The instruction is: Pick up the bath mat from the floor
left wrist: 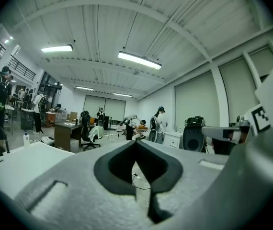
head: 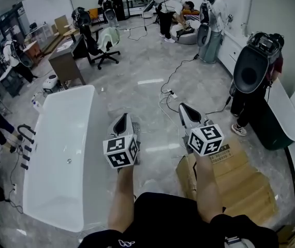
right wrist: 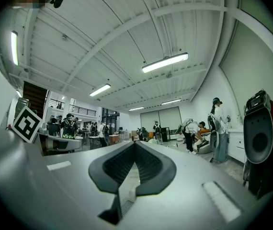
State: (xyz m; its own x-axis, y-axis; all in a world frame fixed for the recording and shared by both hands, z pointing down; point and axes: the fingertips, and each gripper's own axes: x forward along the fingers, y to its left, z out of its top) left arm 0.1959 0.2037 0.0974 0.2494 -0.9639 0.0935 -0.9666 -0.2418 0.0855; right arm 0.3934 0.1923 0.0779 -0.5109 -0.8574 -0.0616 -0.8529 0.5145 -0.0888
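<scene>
Above the grey floor, the left gripper and the right gripper are held level, side by side. Each has its jaws fully together with nothing between them. A white bathtub stands just left of the left gripper, and flattened cardboard lies right of the right gripper. Where the bath mat lies cannot be told.
</scene>
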